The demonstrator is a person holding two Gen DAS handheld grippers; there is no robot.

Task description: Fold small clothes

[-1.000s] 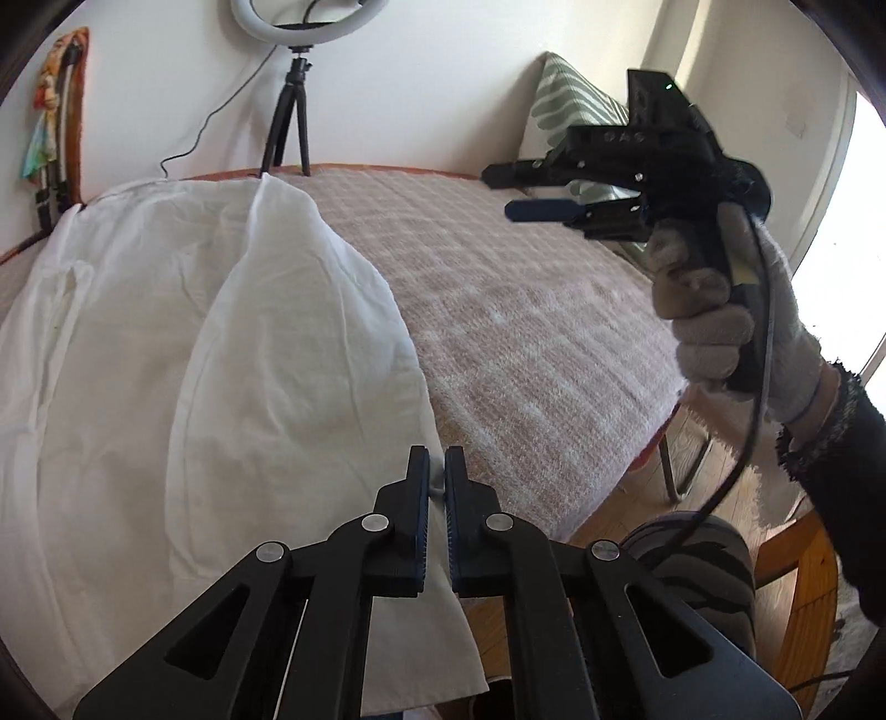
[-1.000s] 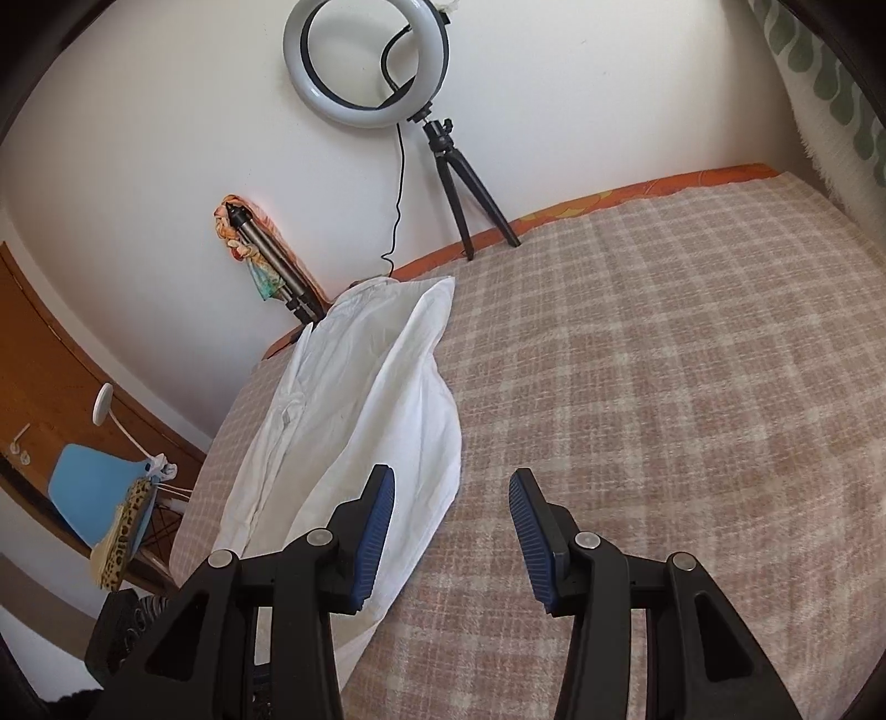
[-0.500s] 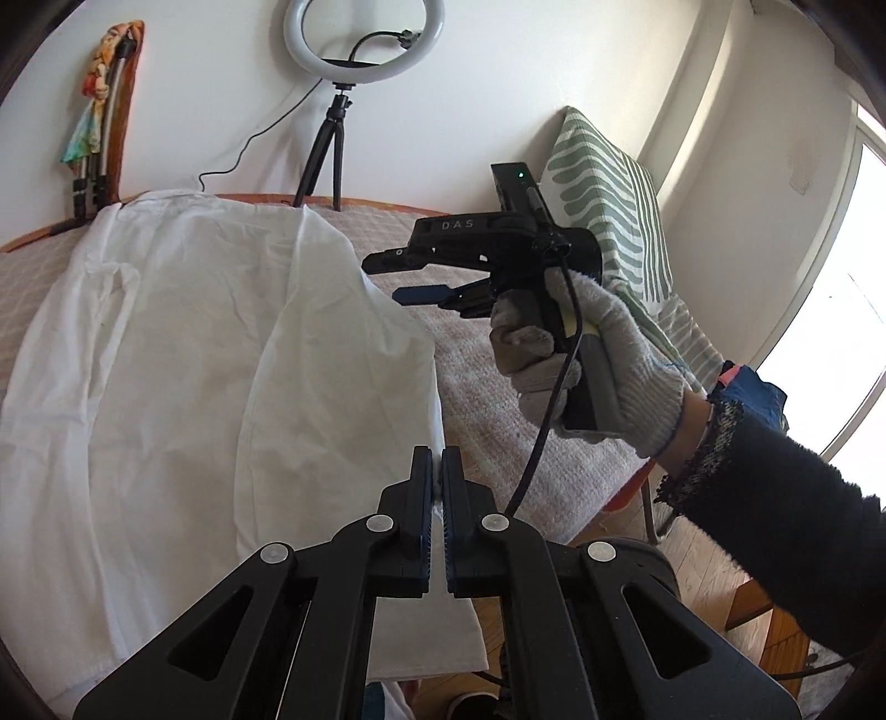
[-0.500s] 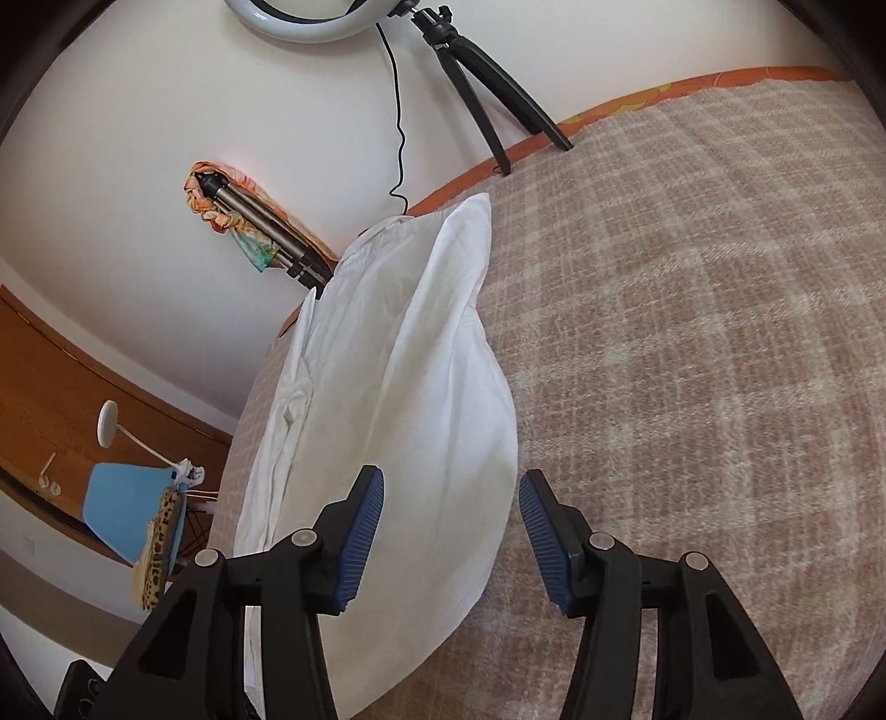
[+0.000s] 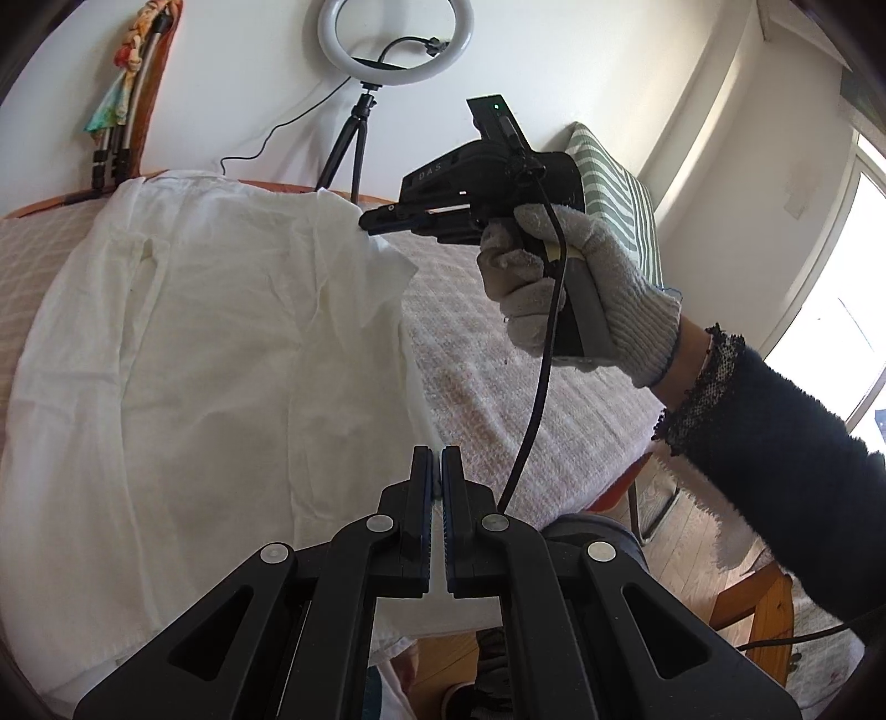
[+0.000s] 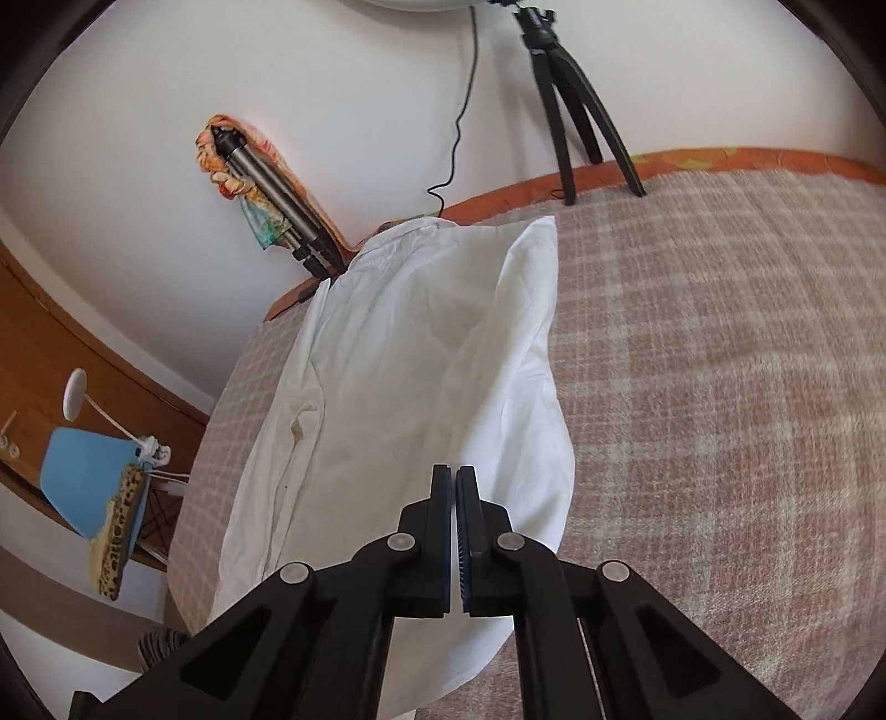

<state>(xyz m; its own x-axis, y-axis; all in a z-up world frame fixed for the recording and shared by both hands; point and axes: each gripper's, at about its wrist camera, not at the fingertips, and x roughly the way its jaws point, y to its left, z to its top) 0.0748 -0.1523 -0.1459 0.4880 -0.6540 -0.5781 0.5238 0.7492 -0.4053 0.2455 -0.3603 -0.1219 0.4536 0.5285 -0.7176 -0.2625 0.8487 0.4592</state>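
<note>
Shirt (image 5: 221, 354) on bed (image 6: 720, 387) | both claws pinch its edge | tripod (image 6: 576, 105) behind

"DAS" on right gripper (image 5: 372, 220) body, faint

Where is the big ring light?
In the left wrist view, the ring light stands on its tripod against the back wall, beyond the white shirt.
</note>
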